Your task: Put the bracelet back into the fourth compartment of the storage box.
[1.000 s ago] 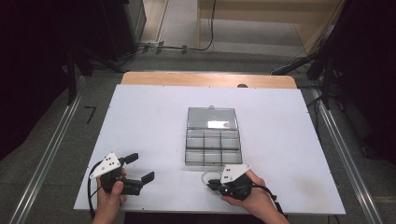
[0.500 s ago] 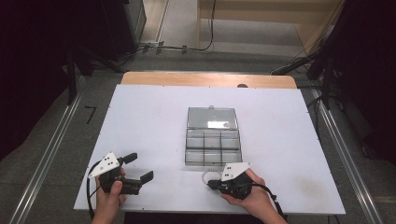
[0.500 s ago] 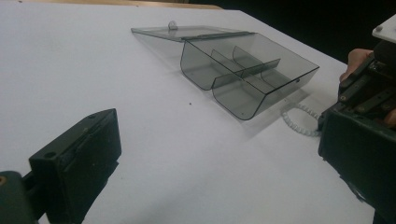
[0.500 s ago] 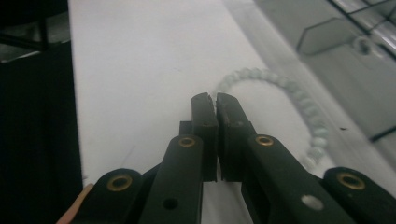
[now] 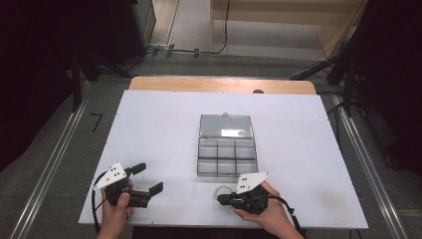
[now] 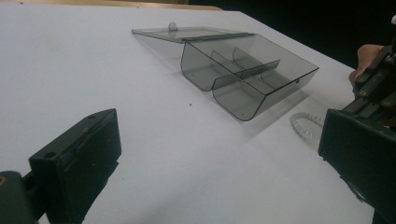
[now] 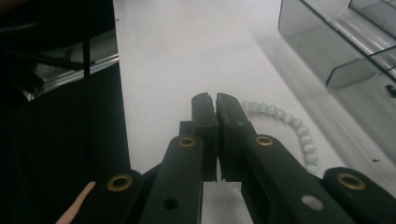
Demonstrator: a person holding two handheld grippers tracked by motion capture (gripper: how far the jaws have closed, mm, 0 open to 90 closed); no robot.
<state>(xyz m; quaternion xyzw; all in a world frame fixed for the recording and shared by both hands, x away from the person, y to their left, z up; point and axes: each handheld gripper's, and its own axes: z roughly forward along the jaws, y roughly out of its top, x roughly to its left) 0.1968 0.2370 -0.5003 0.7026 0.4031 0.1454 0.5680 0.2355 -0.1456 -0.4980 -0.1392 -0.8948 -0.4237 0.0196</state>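
Left gripper (image 5: 149,179) sits at the near-left of the white table (image 5: 149,129), jaws spread wide, nothing between them. The high view gives the spread and the hand under it; the left gripper view looks across bare table to the clear plastic box (image 6: 247,74) from its side, so the inner dividers and the lid (image 6: 187,33) lying flat behind it read better there than from above.

Box stands mid-table, open, compartments look empty in the high view.

Bead bracelet (image 5: 219,190) lies on the table just in front of the box's near edge, beside the right gripper (image 5: 223,199). From above it's a faint ring; the right gripper view resolves single pale beads (image 7: 289,128) curving just right of the jaw tips.

Right gripper: jaws closed together, a thin slit left. Can't tell whether a bead is pinched at the tips; most of the strand lies loose on the table.
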